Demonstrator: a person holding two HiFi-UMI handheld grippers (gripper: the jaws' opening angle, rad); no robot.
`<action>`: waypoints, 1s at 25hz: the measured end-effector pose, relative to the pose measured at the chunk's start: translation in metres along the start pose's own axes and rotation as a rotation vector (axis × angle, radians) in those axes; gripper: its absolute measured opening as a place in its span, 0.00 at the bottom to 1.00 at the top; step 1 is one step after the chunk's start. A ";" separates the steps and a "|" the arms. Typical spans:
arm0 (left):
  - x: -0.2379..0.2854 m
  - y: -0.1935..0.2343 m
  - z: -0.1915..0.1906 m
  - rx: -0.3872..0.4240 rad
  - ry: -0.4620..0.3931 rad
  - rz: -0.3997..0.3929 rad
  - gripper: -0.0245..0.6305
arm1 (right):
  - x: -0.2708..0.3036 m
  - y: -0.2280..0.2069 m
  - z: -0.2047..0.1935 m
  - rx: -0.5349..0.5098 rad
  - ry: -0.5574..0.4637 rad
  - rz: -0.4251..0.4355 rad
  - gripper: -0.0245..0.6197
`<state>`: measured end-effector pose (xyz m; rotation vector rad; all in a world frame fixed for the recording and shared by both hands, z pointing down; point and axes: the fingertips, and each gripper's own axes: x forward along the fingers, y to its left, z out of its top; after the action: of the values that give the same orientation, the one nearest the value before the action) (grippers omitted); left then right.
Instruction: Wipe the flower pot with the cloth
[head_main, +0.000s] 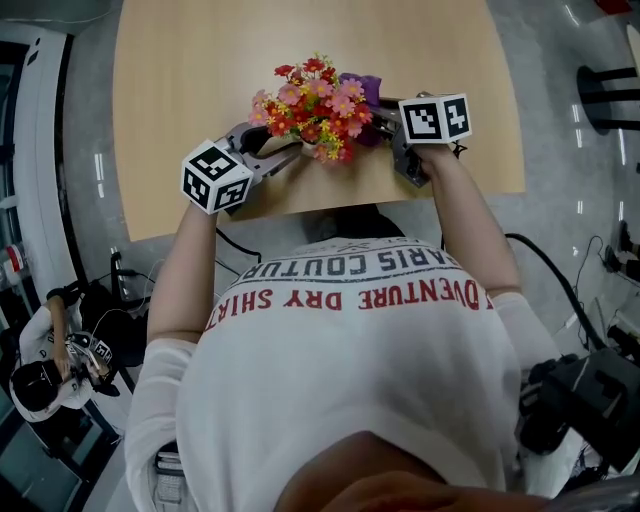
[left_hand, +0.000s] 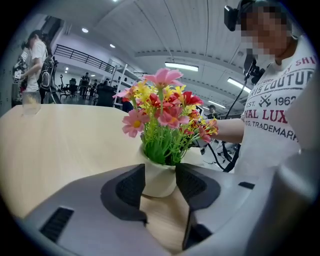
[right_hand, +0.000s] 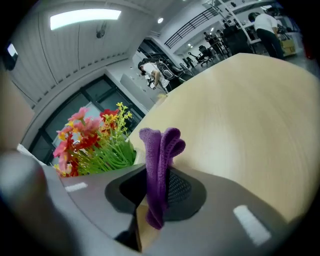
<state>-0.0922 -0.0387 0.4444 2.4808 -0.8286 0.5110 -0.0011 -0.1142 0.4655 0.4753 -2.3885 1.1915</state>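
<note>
We had the left gripper (left_hand: 160, 170) clenched on the white flower pot (left_hand: 159, 182), one dark pad against each side of it. The pot stood upright on the pale wooden tabletop (head_main: 200, 80), close to the edge nearest us. Our right gripper (right_hand: 157, 187) was grasping the purple cloth (right_hand: 160, 150): its jaws pinched the folded fabric, which stuck up above the pads and hung a little below them.

From the head view, the bunch of pink, red and yellow flowers (head_main: 315, 105) sat between the two grippers and covered the pot completely. The cloth showed just beside the blooms on the right. We could not tell whether it touched the pot. In the right gripper view the green stems and blooms rose to the left of the cloth, and that gripper's own grey body hid most of the pot.

Each gripper's marker cube (head_main: 215, 177) faced upward. Around us, a seated person (head_main: 45, 365) was at the lower left on the floor level, black cables (head_main: 560, 280) trailed to the right, and another person (left_hand: 35, 50) stood beyond the far side of the tabletop.
</note>
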 end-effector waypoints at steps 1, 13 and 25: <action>0.000 0.000 -0.001 0.002 0.001 -0.001 0.33 | 0.002 -0.002 -0.002 -0.013 0.013 -0.024 0.14; -0.029 0.003 -0.005 -0.087 -0.121 0.087 0.33 | -0.029 0.013 0.010 -0.142 -0.193 -0.154 0.14; -0.087 -0.147 0.036 -0.093 -0.248 0.075 0.04 | -0.130 0.167 -0.056 -0.363 -0.300 -0.014 0.14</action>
<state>-0.0574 0.0854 0.3264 2.4650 -1.0195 0.1859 0.0414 0.0419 0.3178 0.5799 -2.7707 0.6916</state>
